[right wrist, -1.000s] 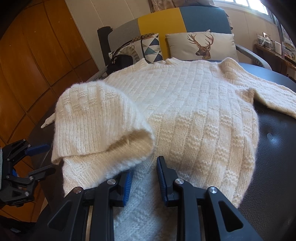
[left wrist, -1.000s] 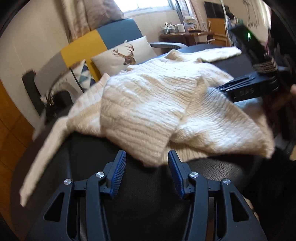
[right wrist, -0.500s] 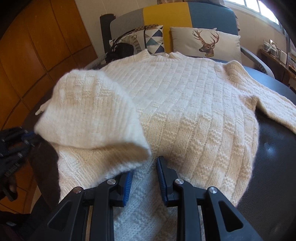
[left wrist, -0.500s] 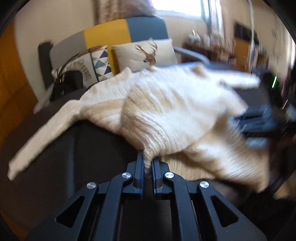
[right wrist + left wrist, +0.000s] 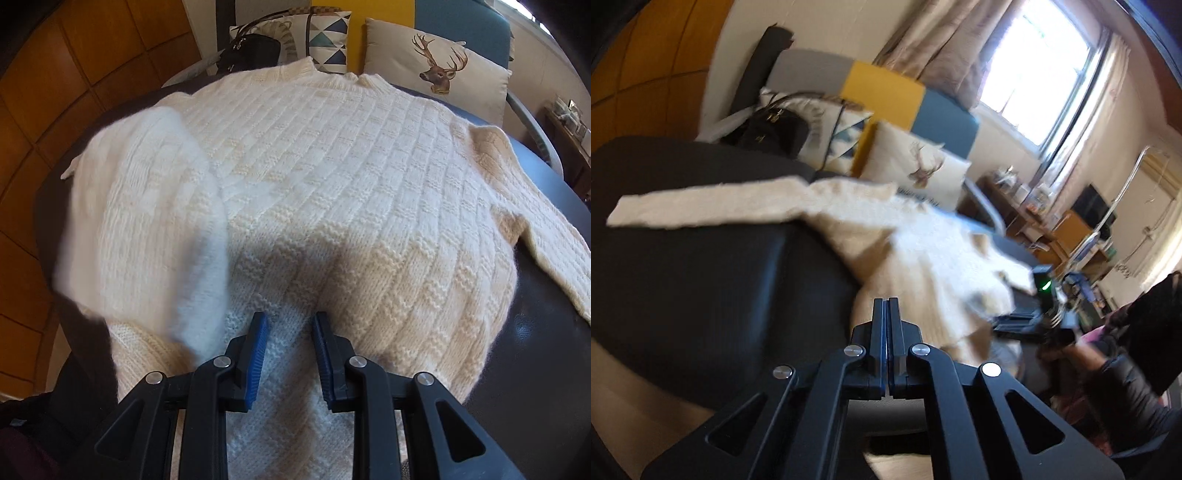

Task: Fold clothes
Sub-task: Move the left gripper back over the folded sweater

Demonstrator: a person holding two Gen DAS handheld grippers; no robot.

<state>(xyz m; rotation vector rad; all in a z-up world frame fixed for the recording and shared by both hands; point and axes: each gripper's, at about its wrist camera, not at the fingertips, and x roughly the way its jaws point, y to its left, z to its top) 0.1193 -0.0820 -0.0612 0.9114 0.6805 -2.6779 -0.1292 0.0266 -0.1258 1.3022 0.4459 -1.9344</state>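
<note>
One cream knitted sweater (image 5: 332, 192) spread on one dark table (image 5: 546, 332), two cushions behind it, two grippers at work. Left gripper (image 5: 887, 314) pinched fully together at the sweater's lifted near edge, whether any knit is caught there impossible to tell through the blur. Right gripper (image 5: 289, 350) partly parted, poised over the sweater's hem, gripping nothing, a folded-over flap of the sweater lying just left of it.
</note>
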